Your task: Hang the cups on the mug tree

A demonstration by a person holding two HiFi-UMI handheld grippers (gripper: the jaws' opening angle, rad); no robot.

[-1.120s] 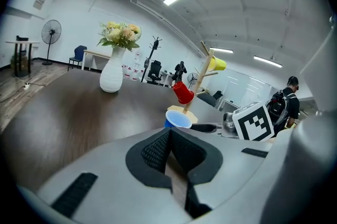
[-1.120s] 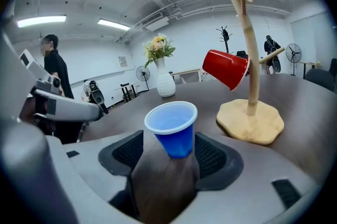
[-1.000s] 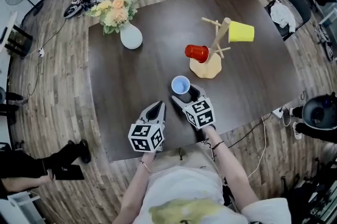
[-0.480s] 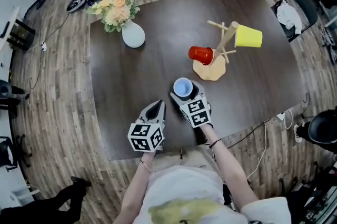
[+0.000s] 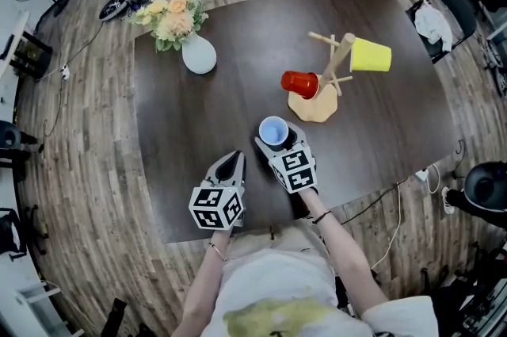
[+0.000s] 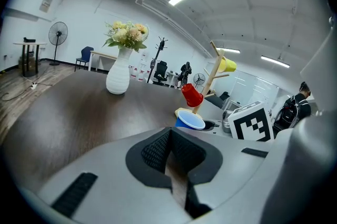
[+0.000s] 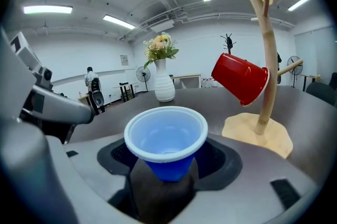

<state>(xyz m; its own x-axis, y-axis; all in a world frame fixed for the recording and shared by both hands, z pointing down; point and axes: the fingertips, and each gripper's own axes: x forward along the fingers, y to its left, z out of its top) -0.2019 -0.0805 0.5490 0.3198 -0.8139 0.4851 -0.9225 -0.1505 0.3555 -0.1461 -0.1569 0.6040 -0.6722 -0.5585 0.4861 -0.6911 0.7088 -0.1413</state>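
My right gripper has just been closing its jaws, and its dark ribbed pads now clasp the blue cup, a thin tapered plastic cup with a white rolled rim. It stands upright and mouth-up on the dark wood-grain worktop. Just beyond it is the mug tree, a pale wooden stem with slanting pegs on a flat, wavy-edged base. A glossy red cup hangs tilted on a low peg, and a yellow cup hangs on an upper one. My left gripper rests near the worktop's front edge, its jaws clenched together on nothing.
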